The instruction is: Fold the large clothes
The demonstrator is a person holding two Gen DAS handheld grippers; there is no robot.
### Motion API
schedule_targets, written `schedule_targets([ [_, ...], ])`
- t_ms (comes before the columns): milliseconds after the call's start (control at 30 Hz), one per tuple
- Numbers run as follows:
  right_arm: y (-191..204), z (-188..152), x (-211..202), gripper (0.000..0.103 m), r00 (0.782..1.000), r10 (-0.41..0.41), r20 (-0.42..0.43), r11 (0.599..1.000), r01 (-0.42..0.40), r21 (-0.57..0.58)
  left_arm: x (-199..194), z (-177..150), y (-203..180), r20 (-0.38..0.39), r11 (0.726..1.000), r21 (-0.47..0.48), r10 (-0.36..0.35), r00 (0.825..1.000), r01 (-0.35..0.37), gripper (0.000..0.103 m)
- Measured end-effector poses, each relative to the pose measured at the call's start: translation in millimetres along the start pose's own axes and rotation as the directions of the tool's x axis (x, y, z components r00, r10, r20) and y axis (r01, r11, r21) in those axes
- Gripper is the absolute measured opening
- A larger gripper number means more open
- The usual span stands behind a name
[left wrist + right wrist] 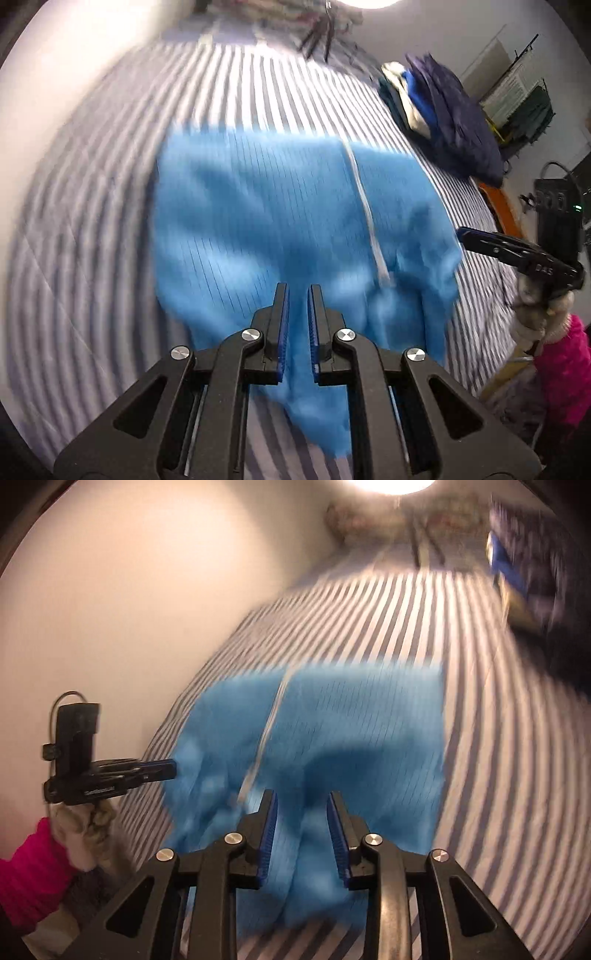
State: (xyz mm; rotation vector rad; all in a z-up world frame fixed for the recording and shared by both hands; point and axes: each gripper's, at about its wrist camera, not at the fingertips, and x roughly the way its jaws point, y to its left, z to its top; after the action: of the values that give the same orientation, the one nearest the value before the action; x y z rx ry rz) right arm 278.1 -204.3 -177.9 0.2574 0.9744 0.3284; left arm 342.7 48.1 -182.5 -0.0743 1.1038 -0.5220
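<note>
A bright blue ribbed garment (258, 206) with a pale strip (364, 199) down it lies spread on the striped bed sheet (92, 184). My left gripper (298, 286) is shut on its near edge, and cloth trails down under the fingers. In the right wrist view the left gripper (171, 768) pinches the left edge of the garment (362, 720). My right gripper (301, 794) has its jaws apart over a bunched fold, and the pads do not press on the cloth. From the left wrist view, the right gripper (461, 232) sits at the garment's right edge.
A pile of dark blue, white and green clothes (443, 110) sits at the bed's far right, seen blurred as the pile (524, 554). Dark hangers (317, 33) lie at the head end. A pale wall (129, 590) runs along the left. Pink sleeves (569, 362) (29, 860) hold the grippers.
</note>
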Motion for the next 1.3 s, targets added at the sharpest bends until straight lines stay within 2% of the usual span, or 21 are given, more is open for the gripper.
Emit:
schedule_targets([
  [67,1.8,20.3,9.1,0.028,0.998,-0.064,0.029,0.997,0.065,-0.033,4.4,22.6,-3.0,0.038,1.000,-0.004,0.013,0.999,-0.013,0.008],
  [133,-2.2,37.8,22.1,0.028,0.995,-0.095,0.032,0.994,0.096,-0.055,16.0,45.6,-4.5,0.053,1.000,0.000,0.030,0.998,-0.030,0.008],
  [233,-15.7,59.4,54.0,0.028,0.985,-0.172,0.017,0.984,0.172,-0.053,39.3,67.7,0.8,0.049,0.999,-0.005,0.047,0.998,-0.047,0.008],
  [367,-39.9,59.5,89.0,0.026,0.984,-0.171,-0.043,0.985,0.172,0.026,78.4,65.4,11.1,-0.026,0.996,0.001,0.093,0.995,-0.093,0.008],
  [467,-50.0,49.7,104.9,0.026,0.982,-0.167,-0.084,0.984,0.171,0.041,96.8,56.3,27.8,-0.063,0.997,-0.046,0.064,0.996,-0.067,0.008],
  [533,-48.9,47.0,104.3,0.026,0.982,-0.168,-0.088,0.984,0.172,0.041,96.4,52.4,31.9,-0.048,0.998,-0.056,0.039,0.998,-0.042,0.009],
  [600,-47.8,52.3,98.9,0.026,0.980,-0.165,-0.108,0.984,0.171,0.050,89.3,53.3,36.2,-0.064,0.996,-0.084,0.027,0.998,-0.032,0.009],
  [667,-48.4,54.4,84.3,0.031,0.985,-0.145,-0.093,0.987,0.151,0.054,69.7,50.1,40.9,-0.044,0.996,-0.090,0.025,0.999,-0.028,0.009],
  [733,-47.9,48.9,63.3,0.045,0.988,-0.139,-0.069,0.989,0.142,0.050,49.1,48.0,49.8,-0.011,0.993,-0.112,0.027,1.000,-0.028,0.012],
  [767,-53.1,43.8,50.1,0.050,0.991,-0.118,-0.055,0.990,0.122,0.068,39.0,45.0,59.1,0.000,0.989,-0.147,0.006,1.000,-0.006,0.025],
  [800,-59.2,39.0,40.5,0.056,0.995,-0.089,-0.046,0.991,0.093,0.092,30.6,41.2,70.2,0.010,0.981,-0.190,-0.023,1.000,0.024,0.046],
  [867,-71.7,28.7,26.6,0.056,0.998,-0.045,-0.043,0.988,0.051,0.147,19.8,32.6,91.2,0.029,0.959,-0.272,-0.073,0.997,0.078,0.062],
  [933,-82.1,17.5,18.9,0.058,0.999,-0.015,-0.035,0.980,0.021,0.196,17.8,23.4,111.3,0.029,0.929,-0.350,-0.121,0.992,0.124,0.062],
  [1033,-102.3,5.2,11.8,0.062,0.999,0.045,-0.017,0.960,-0.038,0.277,23.2,9.2,137.6,0.030,0.855,-0.477,-0.215,0.976,0.203,0.062],
  [1100,-115.4,-1.3,14.2,0.064,0.993,0.116,-0.001,0.935,-0.109,0.338,29.9,5.0,147.4,0.041,0.809,-0.531,-0.271,0.962,0.251,0.062],
  [1167,-123.5,-5.7,21.1,0.064,0.983,0.184,0.001,0.907,-0.170,0.386,31.4,2.2,153.5,0.049,0.791,-0.549,-0.294,0.955,0.272,0.062],
  [1300,-128.5,-8.8,38.7,0.064,0.977,0.212,-0.025,0.896,-0.184,0.405,36.1,-0.9,156.9,0.055,0.786,-0.542,-0.319,0.946,0.297,0.062],
])
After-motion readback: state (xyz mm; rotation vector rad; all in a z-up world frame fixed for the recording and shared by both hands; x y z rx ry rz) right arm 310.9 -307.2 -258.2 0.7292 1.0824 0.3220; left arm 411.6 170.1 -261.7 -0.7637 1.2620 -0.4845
